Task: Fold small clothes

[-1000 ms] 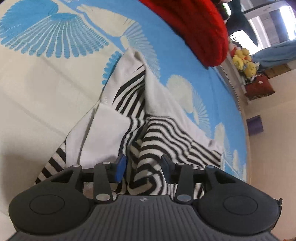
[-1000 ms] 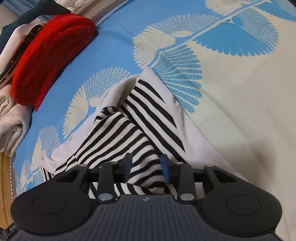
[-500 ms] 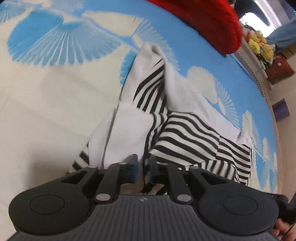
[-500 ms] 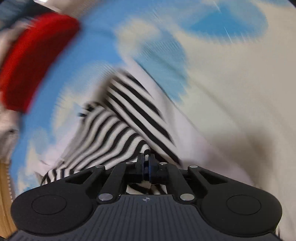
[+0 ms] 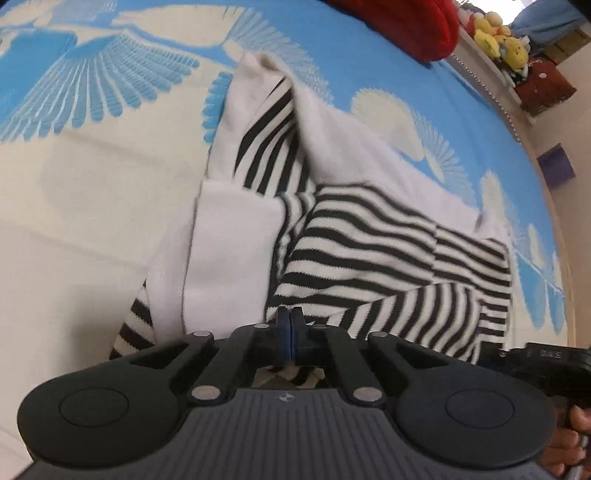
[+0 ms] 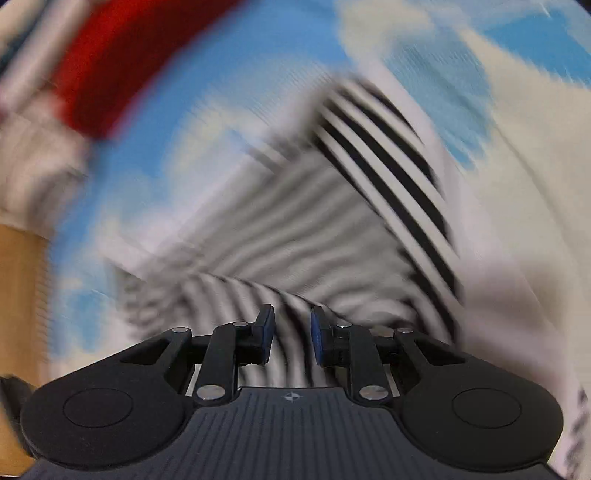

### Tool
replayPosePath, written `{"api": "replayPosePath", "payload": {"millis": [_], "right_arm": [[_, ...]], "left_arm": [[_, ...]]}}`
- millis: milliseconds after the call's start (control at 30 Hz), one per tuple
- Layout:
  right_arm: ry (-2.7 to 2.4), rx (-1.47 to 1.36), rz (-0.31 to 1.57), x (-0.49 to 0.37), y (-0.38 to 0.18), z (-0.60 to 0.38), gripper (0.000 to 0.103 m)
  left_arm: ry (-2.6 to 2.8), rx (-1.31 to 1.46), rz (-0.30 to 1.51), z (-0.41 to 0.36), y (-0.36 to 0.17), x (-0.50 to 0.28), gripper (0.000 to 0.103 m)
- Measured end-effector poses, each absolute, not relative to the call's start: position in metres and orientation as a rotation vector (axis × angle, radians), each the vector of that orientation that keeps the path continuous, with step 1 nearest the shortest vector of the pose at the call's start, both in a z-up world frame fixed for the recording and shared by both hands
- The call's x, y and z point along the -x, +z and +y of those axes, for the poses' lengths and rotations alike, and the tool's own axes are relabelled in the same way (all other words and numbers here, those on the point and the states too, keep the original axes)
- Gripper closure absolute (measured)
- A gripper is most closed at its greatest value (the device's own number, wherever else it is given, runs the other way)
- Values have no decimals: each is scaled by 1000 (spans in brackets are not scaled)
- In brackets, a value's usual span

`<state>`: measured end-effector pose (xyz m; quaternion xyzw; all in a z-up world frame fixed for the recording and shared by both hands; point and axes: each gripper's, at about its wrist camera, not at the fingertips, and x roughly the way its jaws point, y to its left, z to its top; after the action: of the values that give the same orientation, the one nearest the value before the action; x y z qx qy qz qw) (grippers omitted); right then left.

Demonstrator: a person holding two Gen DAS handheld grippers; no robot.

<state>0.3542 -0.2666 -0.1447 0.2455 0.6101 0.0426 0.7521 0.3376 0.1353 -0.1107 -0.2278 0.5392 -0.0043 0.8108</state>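
Left wrist view shows a black-and-white striped garment point(image 5: 369, 243) crumpled on a blue and cream patterned bedspread point(image 5: 92, 155). The left gripper point(image 5: 290, 332) has its jaws pressed together at the garment's near edge, pinching cloth. The right gripper point(image 6: 291, 334), in a blurred view, has jaws slightly apart with striped cloth between them, having just opened a little. A red cushion point(image 5: 417, 22) lies beyond

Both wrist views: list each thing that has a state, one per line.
Striped garment: crumpled, partly folded on the bedspread.
Left gripper: jaws shut on the garment's near edge.
Right gripper: jaws apart, striped cloth between them; they just reopened slightly.
Red cushion: lying beyond the garment.
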Motion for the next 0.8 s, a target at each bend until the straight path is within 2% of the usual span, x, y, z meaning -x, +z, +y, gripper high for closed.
{"api": "replayPosePath", "payload": {"millis": [67,133,200,233,267,333,400,567,667,733,800], "right_arm": [[90,-581,1326,-360,-142,-275,85],[123,-565,1238,-361,-126,-279,83],[160,-523,1210,-362,-118,-278,83],[163,-515,1231,-363,-122,-278,83],[144,-507,1271,-363,-130,-280,83],[101,-505,1330,-362,-145,-280,84],[83,-497,1316,-357,-139,-282,85],[76,-403,1016,-317,-47,-282,82],[94,-416,869,-279,6,-294,75],[135,-386,800,-243,32,-303,68],[147,-331,740,-202,47,-312,57]], "left_arm": [[-57,479,1091,130,-96,-337,96],[-155,497,1056,127,-90,-337,89],[-178,447,1108,125,-100,-341,81],[-152,393,1175,125,-112,-342,83],[-146,386,1197,128,-120,-339,92],[-132,435,1195,138,-111,-336,92],[-146,422,1118,140,-82,-328,89],[-158,395,949,143,-12,-285,86],[-139,347,911,145,21,-249,86],[-129,318,902,148,35,-217,77],[-127,313,901,147,41,-180,63]]}}
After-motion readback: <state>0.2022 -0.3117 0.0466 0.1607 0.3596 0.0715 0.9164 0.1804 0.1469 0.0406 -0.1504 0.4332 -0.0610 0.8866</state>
